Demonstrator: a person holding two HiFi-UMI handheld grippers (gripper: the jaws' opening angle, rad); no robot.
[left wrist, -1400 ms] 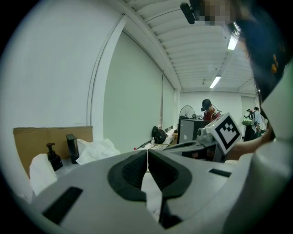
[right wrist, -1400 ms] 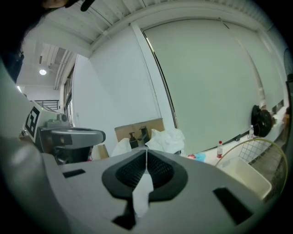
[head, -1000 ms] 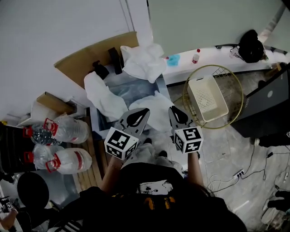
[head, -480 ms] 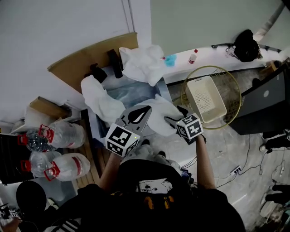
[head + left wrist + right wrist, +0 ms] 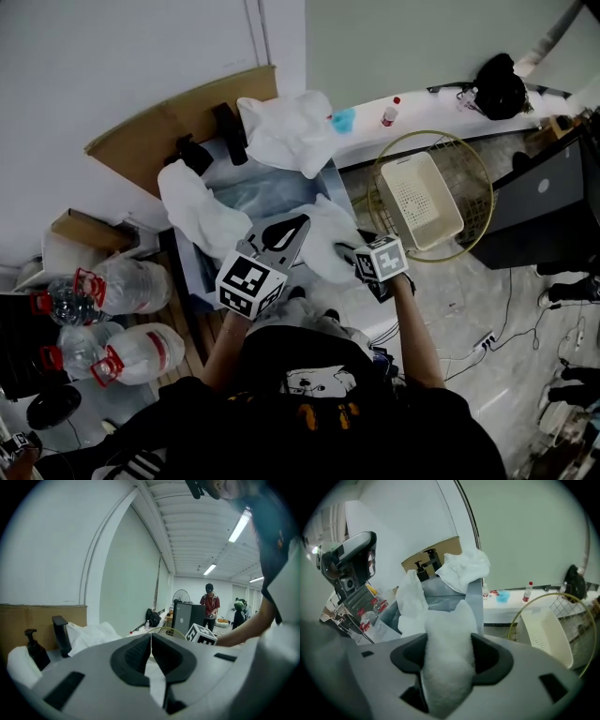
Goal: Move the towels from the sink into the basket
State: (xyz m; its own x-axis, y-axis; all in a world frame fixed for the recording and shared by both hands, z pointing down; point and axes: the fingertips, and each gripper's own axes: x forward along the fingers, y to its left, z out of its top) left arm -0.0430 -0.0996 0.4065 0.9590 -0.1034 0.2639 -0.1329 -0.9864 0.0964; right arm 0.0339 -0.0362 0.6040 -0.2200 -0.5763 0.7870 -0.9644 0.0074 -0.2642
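Terry cloth, white and limp, shows three times in the head view: a front towel [image 5: 323, 239] draped over the near rim of the sink [image 5: 272, 187], two other towels [image 5: 202, 202] on its left and back edges, and the white plastic basket [image 5: 422, 202] to the right. In the left gripper view, the left gripper [image 5: 151, 639] is closed and empty. In the right gripper view, the right gripper [image 5: 447, 653] is closing on a thick fold of the front towel, pads touching both sides; the cloth looks light and floppy and will probably trail, so a bunched middle is the best hold
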